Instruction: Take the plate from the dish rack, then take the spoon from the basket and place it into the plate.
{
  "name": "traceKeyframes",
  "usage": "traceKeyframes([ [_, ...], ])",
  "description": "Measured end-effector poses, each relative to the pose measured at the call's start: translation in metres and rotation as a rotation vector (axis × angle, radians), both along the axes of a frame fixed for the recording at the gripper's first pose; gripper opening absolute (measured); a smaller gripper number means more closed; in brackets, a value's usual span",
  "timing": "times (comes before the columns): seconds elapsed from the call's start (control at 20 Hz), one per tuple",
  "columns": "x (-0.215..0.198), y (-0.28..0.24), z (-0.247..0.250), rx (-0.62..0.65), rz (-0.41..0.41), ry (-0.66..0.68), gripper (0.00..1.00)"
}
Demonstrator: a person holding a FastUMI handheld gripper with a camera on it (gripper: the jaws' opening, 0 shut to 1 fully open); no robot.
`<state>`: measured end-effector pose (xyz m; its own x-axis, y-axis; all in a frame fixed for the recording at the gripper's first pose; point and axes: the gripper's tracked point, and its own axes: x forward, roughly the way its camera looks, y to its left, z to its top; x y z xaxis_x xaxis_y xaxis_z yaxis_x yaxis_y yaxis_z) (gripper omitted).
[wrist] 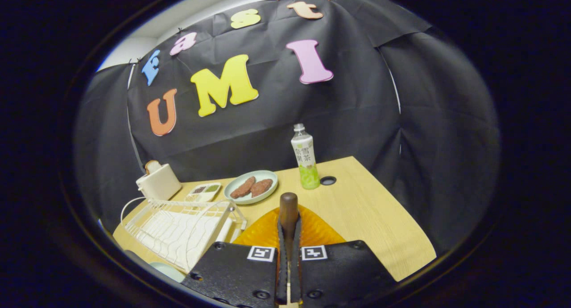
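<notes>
My gripper is shut on the spoon, whose brown wooden handle end sticks up from between the two fingers. The spoon's bowl is hidden. Directly under and just ahead of the fingers lies the amber ribbed plate on the wooden table. The white wire dish rack stands to the left of the fingers, close to the plate's edge, and holds no dishes that I can see.
Beyond the plate sit a pale green dish with two brown patties, a green drink bottle and a round cable hole. A white toaster and a small sauce tray stand behind the rack. Right of the fingers the tabletop is bare wood.
</notes>
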<state>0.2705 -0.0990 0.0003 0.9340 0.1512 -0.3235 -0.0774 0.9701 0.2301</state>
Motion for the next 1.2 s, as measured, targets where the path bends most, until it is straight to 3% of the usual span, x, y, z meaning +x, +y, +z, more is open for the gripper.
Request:
traceKeyframes([
  [0.25, -0.017, -0.009, 0.071, -0.037, -0.115, -0.184, 0.08],
  [0.55, -0.08, 0.041, 0.11, -0.051, -0.084, -0.235, 0.08],
  [0.85, -0.15, 0.112, 0.094, 0.003, -0.037, -0.24, 0.08],
  [1.2, -0.193, 0.181, 0.041, -0.042, 0.012, -0.185, 0.08],
])
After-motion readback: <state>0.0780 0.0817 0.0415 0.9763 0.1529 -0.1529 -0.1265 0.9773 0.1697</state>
